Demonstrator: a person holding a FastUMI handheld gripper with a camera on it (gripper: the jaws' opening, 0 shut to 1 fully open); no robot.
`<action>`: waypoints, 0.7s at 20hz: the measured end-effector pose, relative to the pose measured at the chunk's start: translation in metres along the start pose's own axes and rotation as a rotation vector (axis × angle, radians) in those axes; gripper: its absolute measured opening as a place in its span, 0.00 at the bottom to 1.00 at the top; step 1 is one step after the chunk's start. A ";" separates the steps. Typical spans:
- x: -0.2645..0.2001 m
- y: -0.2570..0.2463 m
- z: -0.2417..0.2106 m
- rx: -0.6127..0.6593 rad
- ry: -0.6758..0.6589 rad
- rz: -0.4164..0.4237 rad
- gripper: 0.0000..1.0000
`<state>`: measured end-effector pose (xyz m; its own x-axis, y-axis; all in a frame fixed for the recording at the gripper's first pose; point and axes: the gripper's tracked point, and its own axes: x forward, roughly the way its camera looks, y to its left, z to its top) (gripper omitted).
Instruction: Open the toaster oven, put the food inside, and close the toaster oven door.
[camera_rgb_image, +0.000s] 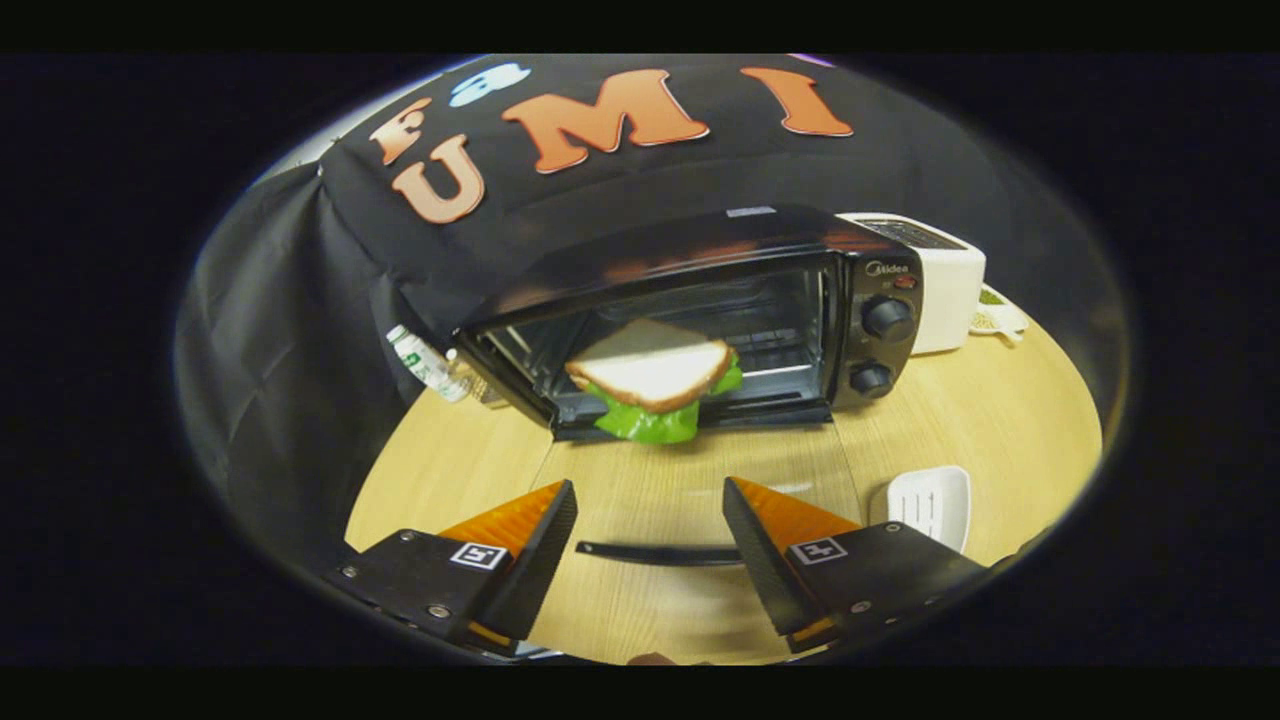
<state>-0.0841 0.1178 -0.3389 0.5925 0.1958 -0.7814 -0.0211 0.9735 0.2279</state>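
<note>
Sandwich (652, 375): lies tilted at the mouth of the toaster oven (700, 320), beyond the fingers at 12 o'clock; the green lettuce (648, 424) hangs out over the front sill.
Seating: judged only partly in; whether the bread rests on the rack (775, 345) or on the sill cannot be told.
Door: open and dropped flat toward the fingers; its clear pane shows the counter (1000, 420) through it, and its dark handle (655, 552) lies between the fingers.
Gripper (650, 530): fingers spread wide, holding nothing, well back from the sandwich.
Step in hand: judged to be food placed, closing not yet begun.
Risk one: raising the door now would trap the overhanging lettuce or tip the sandwich out, because the food sits on the threshold.
Risk two: a push from the fingers could separate the slices, since the stack is already tilted.
Risk three: the handle is thin and low; a lift from one finger may slip off.
Surroundings: white appliance (945, 285) at 2 o'clock beside the oven knobs (885, 318); white dish (932, 502) on the counter at 3 o'clock, just beside the right finger, liable to be knocked on a wide swing.
</note>
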 end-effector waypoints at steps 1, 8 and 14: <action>-0.003 -0.002 -0.008 -0.026 0.020 -0.007 0.89; -0.010 -0.002 -0.068 -0.106 0.172 -0.031 0.98; 0.005 -0.001 -0.102 -0.107 0.274 -0.039 1.00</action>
<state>-0.1628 0.1297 -0.4023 0.3556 0.1686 -0.9193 -0.0958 0.9850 0.1435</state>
